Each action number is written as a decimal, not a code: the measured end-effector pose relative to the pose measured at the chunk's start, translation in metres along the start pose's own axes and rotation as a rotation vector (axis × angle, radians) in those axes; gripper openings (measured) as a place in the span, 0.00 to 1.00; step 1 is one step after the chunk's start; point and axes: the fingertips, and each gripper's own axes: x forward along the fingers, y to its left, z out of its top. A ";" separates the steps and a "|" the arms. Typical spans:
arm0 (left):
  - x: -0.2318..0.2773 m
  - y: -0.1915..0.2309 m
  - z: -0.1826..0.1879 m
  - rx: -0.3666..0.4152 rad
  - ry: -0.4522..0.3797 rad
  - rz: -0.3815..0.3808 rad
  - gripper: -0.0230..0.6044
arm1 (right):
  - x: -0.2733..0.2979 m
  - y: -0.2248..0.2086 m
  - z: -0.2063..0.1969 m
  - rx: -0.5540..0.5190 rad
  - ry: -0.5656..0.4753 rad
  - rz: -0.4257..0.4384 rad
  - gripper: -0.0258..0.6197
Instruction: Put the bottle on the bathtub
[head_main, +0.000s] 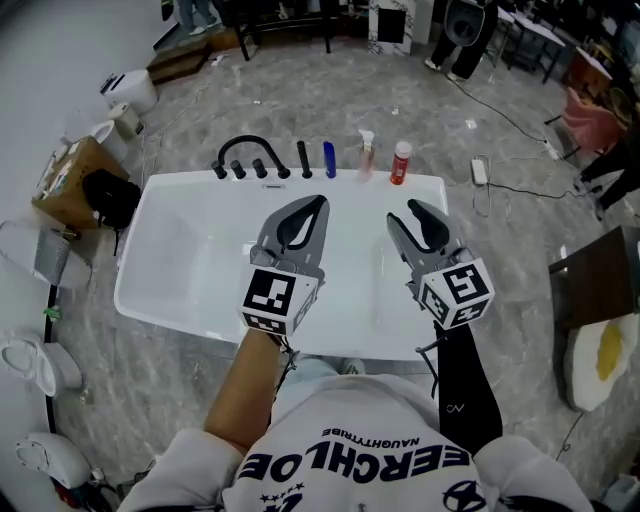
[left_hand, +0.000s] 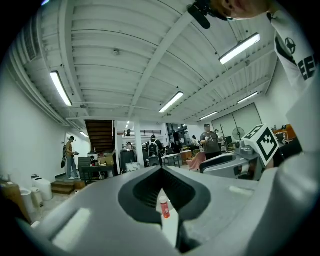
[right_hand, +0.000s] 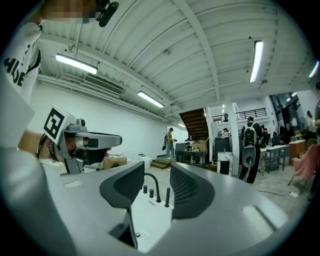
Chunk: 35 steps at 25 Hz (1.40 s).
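Note:
The white bathtub (head_main: 140, 290) lies below me. On its far rim stand a red bottle with a white cap (head_main: 400, 163), a pink spray bottle (head_main: 366, 157) and a blue bottle (head_main: 329, 158), right of the black faucet (head_main: 245, 150). My left gripper (head_main: 318, 203) hovers over the tub, shut and holding nothing. In the left gripper view the red bottle (left_hand: 163, 207) shows through the oval gap under the joined tips (left_hand: 161, 169). My right gripper (head_main: 412, 212) hovers beside it, open and empty. In the right gripper view the faucet (right_hand: 154, 186) appears between its jaws (right_hand: 157, 174).
A cardboard box (head_main: 70, 180) and white toilets (head_main: 130, 92) stand left of the tub. A power strip (head_main: 479, 170) with cables lies on the floor at the right, near a dark table (head_main: 590, 280). People stand at the back of the hall.

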 end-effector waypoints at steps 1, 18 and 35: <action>-0.001 -0.002 0.000 0.005 0.000 -0.002 0.04 | -0.003 0.001 -0.001 -0.001 -0.001 -0.003 0.32; -0.006 -0.021 0.007 0.045 -0.011 -0.014 0.04 | -0.026 0.005 0.002 -0.050 -0.015 -0.028 0.08; 0.005 -0.022 0.009 0.060 -0.004 -0.010 0.04 | -0.025 -0.006 0.007 -0.050 -0.042 -0.035 0.08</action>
